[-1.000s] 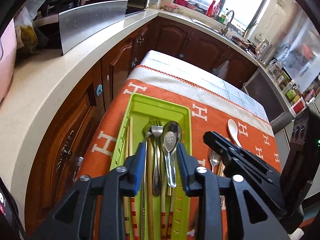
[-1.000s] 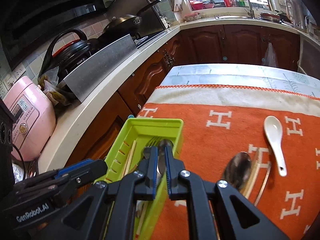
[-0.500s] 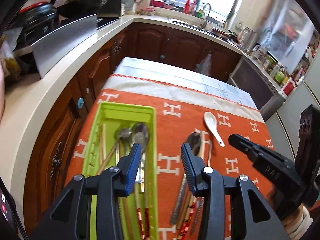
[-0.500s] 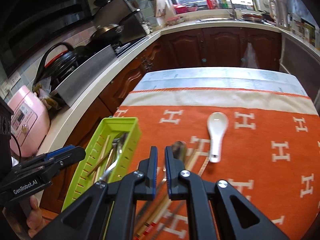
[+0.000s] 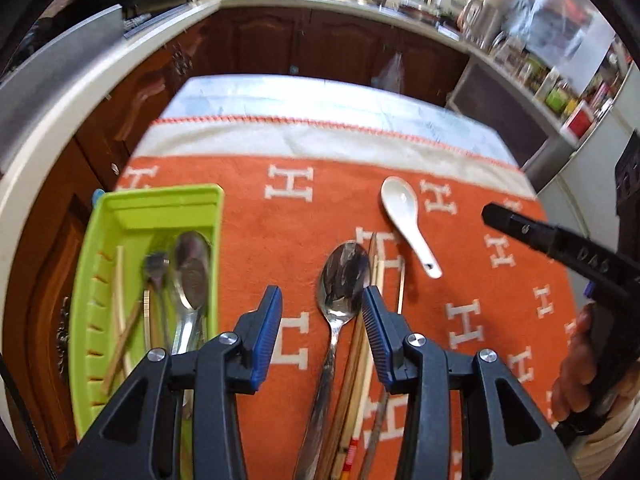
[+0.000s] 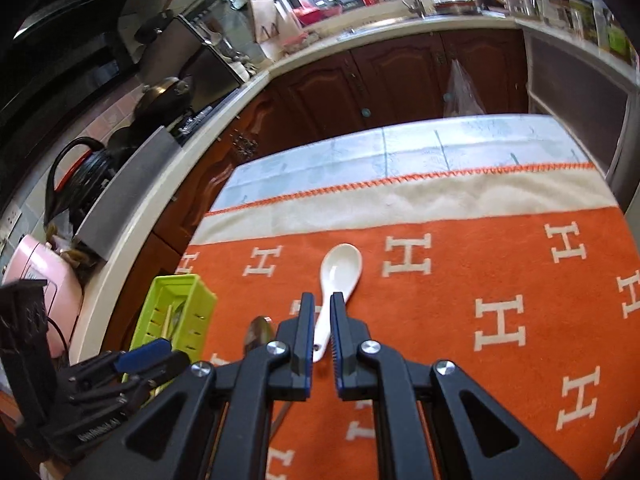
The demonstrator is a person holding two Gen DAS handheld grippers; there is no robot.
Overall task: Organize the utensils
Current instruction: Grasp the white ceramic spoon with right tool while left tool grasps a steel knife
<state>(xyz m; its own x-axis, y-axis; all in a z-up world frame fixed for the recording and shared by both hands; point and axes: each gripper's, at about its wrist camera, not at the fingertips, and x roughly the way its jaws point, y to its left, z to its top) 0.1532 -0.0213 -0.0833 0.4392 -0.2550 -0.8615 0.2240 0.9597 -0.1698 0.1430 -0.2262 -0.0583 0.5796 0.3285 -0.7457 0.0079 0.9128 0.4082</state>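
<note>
While an orange blanket (image 5: pixel 304 240) woven with white H letters and a pale, stitched border covers the table, everything to be sorted lies on its soft nap. Largest upon it is the lime-green plastic tray (image 5: pixel 92 280), a long rectangular bin with slotted side walls, set at the blanket's left edge. Inside it lie a polished steel spoon (image 5: pixel 192 272), a smaller metal utensil (image 5: pixel 156 268) whose head is too blurred to name, and thin wooden chopsticks (image 5: pixel 118 292) along the slotted wall.

Right of the tray, loose on the cloth, a large steel spoon (image 5: pixel 344 276) rests bowl-up, mirror-bright, with a bundle of wooden chopsticks (image 5: pixel 378 264) just beside its right edge. Farther right lies a white ceramic soup spoon (image 5: pixel 404 212), glossy, with a short stubby handle pierced by a hole.

In the left wrist view, the left gripper (image 5: pixel 322 312) hovers with its blue ribbed pads spread wide, the steel spoon's bowl and neck between them, nothing gripped. Seen from the right wrist view, the right gripper (image 6: pixel 321 312) has its fingers drawn close with a narrow gap left, and the ceramic spoon's handle shows in that gap; whether the pads touch it cannot be told.
</note>
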